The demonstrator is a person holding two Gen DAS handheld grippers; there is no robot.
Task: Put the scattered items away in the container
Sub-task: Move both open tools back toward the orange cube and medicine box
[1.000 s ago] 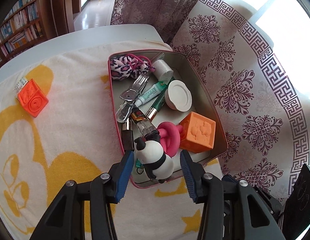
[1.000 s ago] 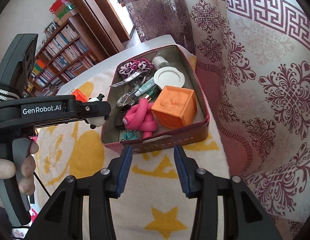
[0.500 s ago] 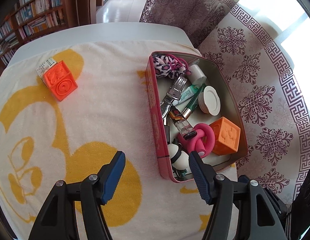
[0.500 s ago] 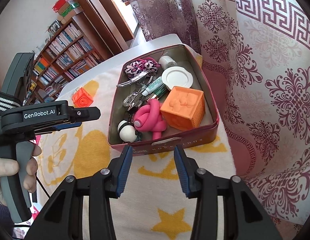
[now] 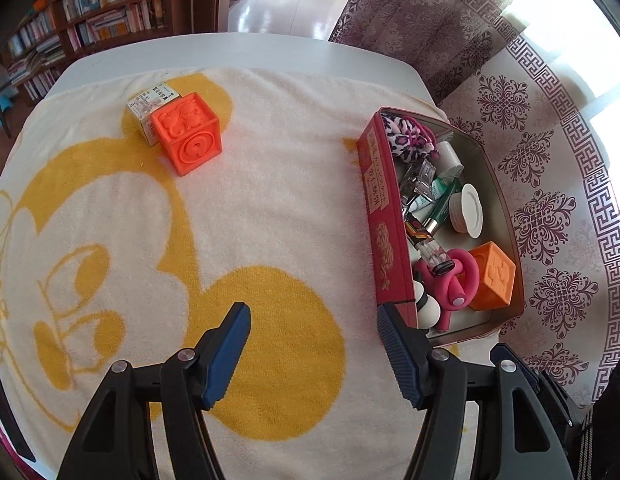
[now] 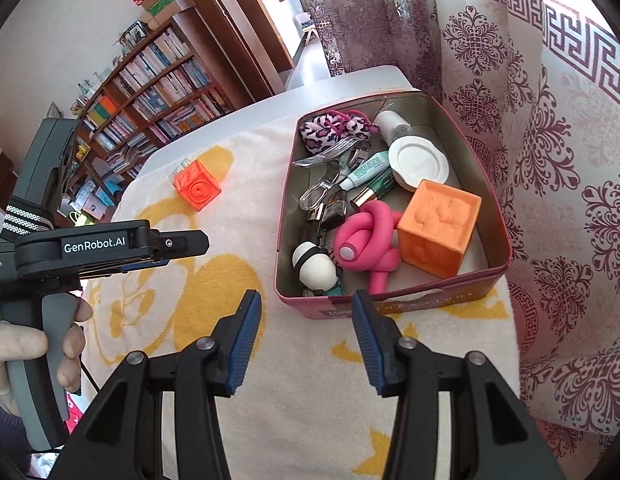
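Left hand-held gripper [image 5: 314, 344] wide, empty; right hand-held gripper [image 6: 306, 330] just widened, empty | orange cube [image 5: 188, 132] far ahead-left of left one, touching small carton [image 5: 148, 106] | tin [image 5: 384, 220] ahead-right | risk: pinch snags carton or towel [image 5: 270, 200]; cube squirts.

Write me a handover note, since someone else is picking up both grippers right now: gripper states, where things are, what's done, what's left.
Left gripper: open, empty, over the towel.
Right gripper: open, empty, jaws just widened, near the tin.
Done: panda toy, pink toy, pale orange block and small items lie in the tin.
Left: bright orange block and the small box touching it, both on the towel.
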